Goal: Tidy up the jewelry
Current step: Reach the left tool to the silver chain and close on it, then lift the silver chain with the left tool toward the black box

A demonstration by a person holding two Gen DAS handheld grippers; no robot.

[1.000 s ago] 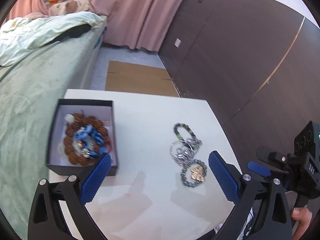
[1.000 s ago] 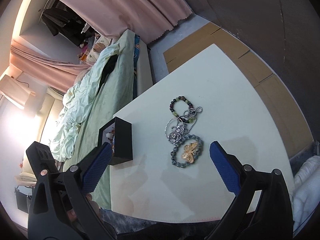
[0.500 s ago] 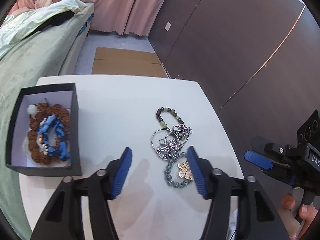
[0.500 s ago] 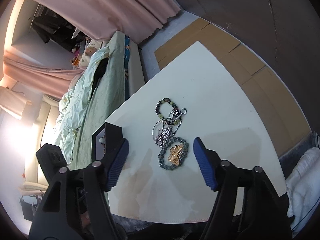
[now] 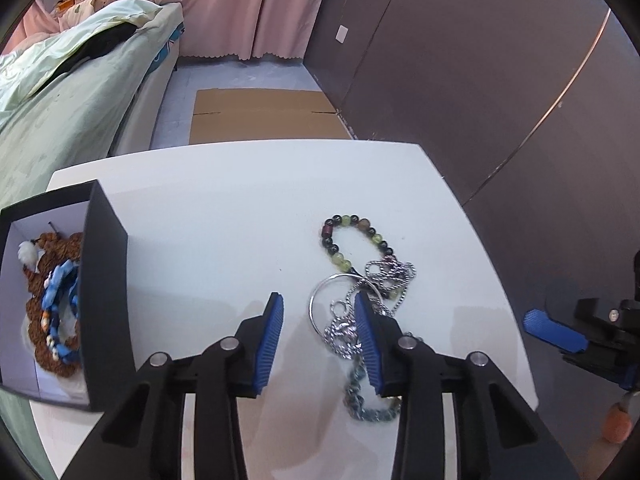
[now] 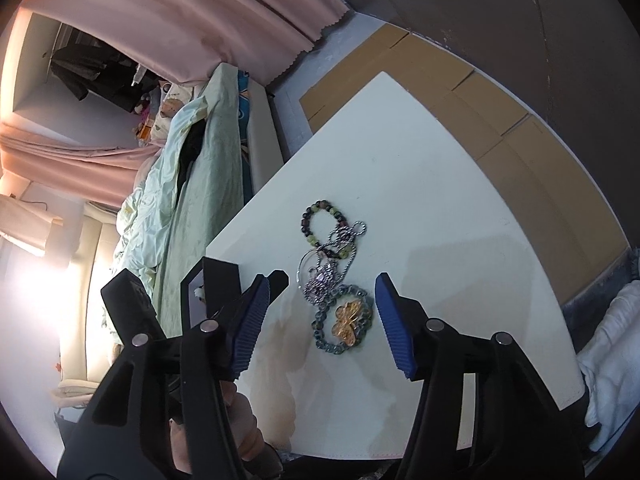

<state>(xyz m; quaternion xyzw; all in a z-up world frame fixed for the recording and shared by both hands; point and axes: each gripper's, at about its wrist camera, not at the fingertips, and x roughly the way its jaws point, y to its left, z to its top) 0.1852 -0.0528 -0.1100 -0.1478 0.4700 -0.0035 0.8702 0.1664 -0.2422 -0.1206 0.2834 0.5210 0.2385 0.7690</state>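
Note:
A tangle of jewelry lies on the white table point(image 5: 224, 208): a dark and green beaded bracelet point(image 5: 352, 240), a silver chain with a ring point(image 5: 340, 324), and a grey bead bracelet point(image 5: 368, 406). My left gripper point(image 5: 320, 340) hovers low over the silver chain, jaws closing, with only part of the ring between the pads and nothing pressed. In the right wrist view the grey bracelet with a gold butterfly charm point(image 6: 346, 320) lies between the closing jaws of my right gripper point(image 6: 320, 328), untouched. A black box point(image 5: 106, 296) at the left holds a brown bead bracelet and a blue one.
A green-covered bed point(image 5: 72, 112) runs along the table's left side. Flat cardboard point(image 5: 264, 116) lies on the floor beyond the far edge, a dark wall point(image 5: 500, 100) stands to the right. White cloth point(image 6: 612, 360) sits past the table's right corner. A hand point(image 6: 240, 412) holds the left gripper.
Both grippers have narrowed their jaws from wide open. The left one moved forward and down to the jewelry pile, so the box slid to the view's left. The right one crept closer.

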